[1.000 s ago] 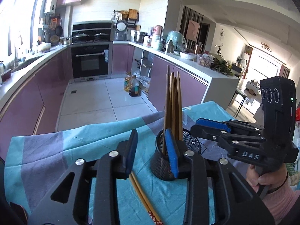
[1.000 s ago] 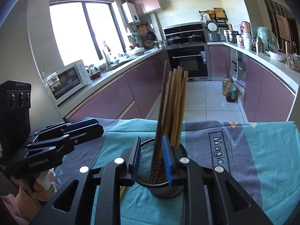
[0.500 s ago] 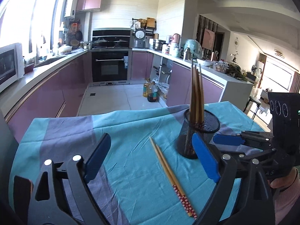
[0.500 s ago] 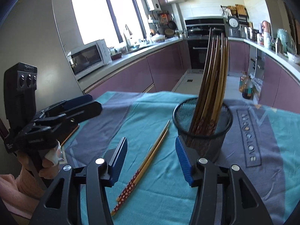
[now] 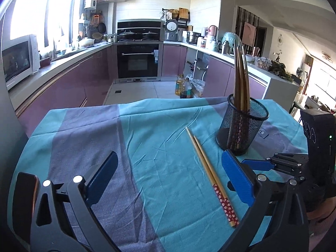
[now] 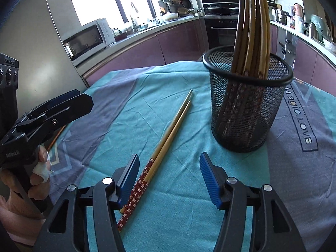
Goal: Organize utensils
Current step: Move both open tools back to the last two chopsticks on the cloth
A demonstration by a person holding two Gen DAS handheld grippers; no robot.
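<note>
A black mesh cup (image 5: 241, 130) (image 6: 247, 103) stands upright on the tablecloth and holds several chopsticks (image 6: 252, 29). A pair of chopsticks (image 5: 208, 172) (image 6: 166, 145) with red flowered ends lies flat on the cloth beside the cup. My left gripper (image 5: 168, 180) is open and empty, low over the cloth, with the pair between its jaws' line of sight. My right gripper (image 6: 169, 180) is open and empty, just right of the pair's red ends. Each gripper also shows in the other's view: the right one (image 5: 273, 163) and the left one (image 6: 69, 103).
The table is covered by a teal and purple cloth (image 5: 147, 147) (image 6: 294, 168). A dark phone (image 5: 25, 199) lies at the table's left near edge. Kitchen counters, an oven (image 5: 137, 61) and a microwave (image 6: 88, 37) stand behind the table.
Both grippers have opened wide and pulled back from the mesh cup. The cup with its chopsticks now stands free, and the loose pair on the cloth is in full view.
</note>
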